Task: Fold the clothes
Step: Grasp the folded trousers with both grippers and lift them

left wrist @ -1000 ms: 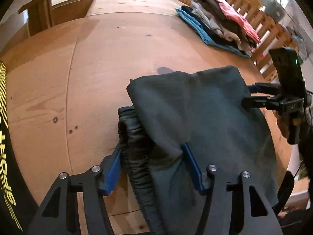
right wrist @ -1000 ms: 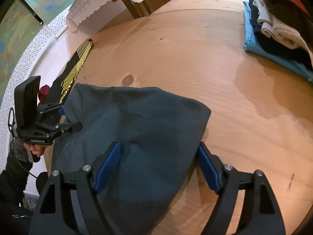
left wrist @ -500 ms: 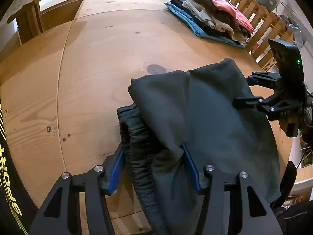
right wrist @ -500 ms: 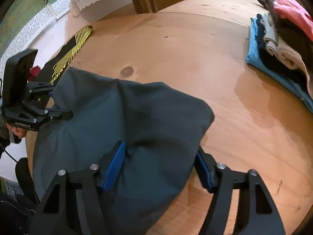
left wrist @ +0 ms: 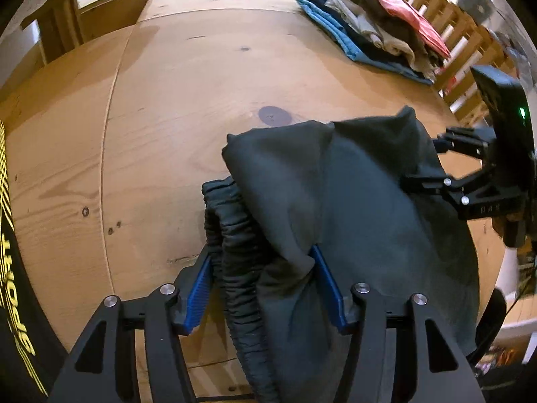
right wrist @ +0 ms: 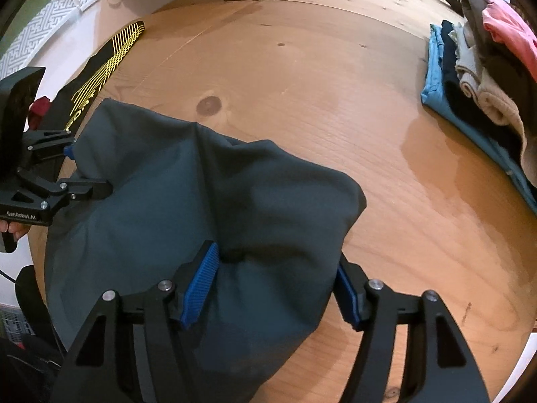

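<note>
On the round wooden table [right wrist: 302, 77], the dark knot [right wrist: 209, 105] in the boards served as the landmark. Far left of the knot, a black garment with yellow stripes [right wrist: 100, 70] hung over the table's edge. Just near-side of the knot lay the task's item, dark teal shorts [right wrist: 201, 201], bunched and partly doubled over, its elastic waistband [left wrist: 231, 235] gathered toward the left.

The left gripper [left wrist: 265, 288] straddled the waistband end, its blue pads [left wrist: 198, 292] pressed into thick gathered cloth on both sides; the jaws were easing apart slightly, yet the fabric was pinched between them. To the right of the knot's near side, the right gripper [right wrist: 275, 288] clamped the other bunched end of the shorts, pads sunk into the cloth, so it gripped the fabric half-closed.

Far right of the knot, a stack of folded clothes [right wrist: 483, 77] sat at the table's rim.

The step in hand looked like a fold in mid-course: both ends held, the cloth humped between them. The next move probably called for carrying the held layer across toward the knot, laying it flat over the lower layer with edges matched, then letting go. The slack hump could crease if lowered unevenly.
</note>
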Demonstrator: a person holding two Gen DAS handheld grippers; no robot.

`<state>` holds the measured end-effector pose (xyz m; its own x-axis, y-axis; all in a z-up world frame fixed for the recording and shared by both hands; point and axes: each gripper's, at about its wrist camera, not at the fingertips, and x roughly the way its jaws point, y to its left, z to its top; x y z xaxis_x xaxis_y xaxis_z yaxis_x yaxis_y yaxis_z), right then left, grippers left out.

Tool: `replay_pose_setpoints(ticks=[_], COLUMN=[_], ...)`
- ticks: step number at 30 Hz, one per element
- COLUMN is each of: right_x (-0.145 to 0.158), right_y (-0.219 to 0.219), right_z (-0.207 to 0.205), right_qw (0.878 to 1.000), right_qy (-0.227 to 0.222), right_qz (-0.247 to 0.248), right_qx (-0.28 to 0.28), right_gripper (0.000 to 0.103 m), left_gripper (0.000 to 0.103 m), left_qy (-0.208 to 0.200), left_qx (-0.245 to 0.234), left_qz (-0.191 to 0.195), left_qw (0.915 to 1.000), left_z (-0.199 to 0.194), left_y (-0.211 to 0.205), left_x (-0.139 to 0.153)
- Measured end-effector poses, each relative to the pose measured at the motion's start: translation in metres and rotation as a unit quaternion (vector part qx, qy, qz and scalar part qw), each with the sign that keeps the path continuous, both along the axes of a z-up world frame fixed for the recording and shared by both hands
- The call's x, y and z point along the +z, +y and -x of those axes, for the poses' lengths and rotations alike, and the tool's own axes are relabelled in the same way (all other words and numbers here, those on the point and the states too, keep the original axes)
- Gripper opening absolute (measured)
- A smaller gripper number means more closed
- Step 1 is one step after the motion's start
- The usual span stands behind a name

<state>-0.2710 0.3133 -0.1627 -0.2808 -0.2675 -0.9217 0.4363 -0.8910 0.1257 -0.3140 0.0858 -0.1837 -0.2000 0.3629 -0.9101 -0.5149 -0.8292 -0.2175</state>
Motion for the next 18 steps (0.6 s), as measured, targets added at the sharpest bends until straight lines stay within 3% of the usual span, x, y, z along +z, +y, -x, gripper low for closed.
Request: replay_pose_setpoints(ticks=[2,4,6,10,18], right_x=[0.000,0.002,0.002,0.004,0.005], right_y=[0.002,0.004,0.002,-0.006,0.011], right_z=[0.000,0.002,0.005,0.004,0.014], right_qw=[1.000,1.000,1.000,1.000,0.999], right_qy=[0.003,-0.003,-0.009,0.011,0.008], right_qz=[0.002,0.005,0.003,-0.018,0.034], right_qx=[-0.002,0.000,0.002,0.019,-0.004], right_gripper=[0.055,0.036,0.027,0.023,0.019], left_gripper=[0.056,0.057,0.057,0.056,0.039], left_qy=[0.002,0.005,0.003,0.017,0.042], left_qx=[0.005,0.001,0.002,-0.013,-0.025], left_qz=[0.005,0.019,0.025,0.039,0.012], left_qw=[1.0000,0.9998,0.9997,0.9990,0.9987], left_z=[-0.001,-0.002,-0.002,-0.004,-0.009], left_y=[0.001,0.004,0.009,0.016,0.011], left_x=[0.000,-0.001,-0.001,-0.002,0.004])
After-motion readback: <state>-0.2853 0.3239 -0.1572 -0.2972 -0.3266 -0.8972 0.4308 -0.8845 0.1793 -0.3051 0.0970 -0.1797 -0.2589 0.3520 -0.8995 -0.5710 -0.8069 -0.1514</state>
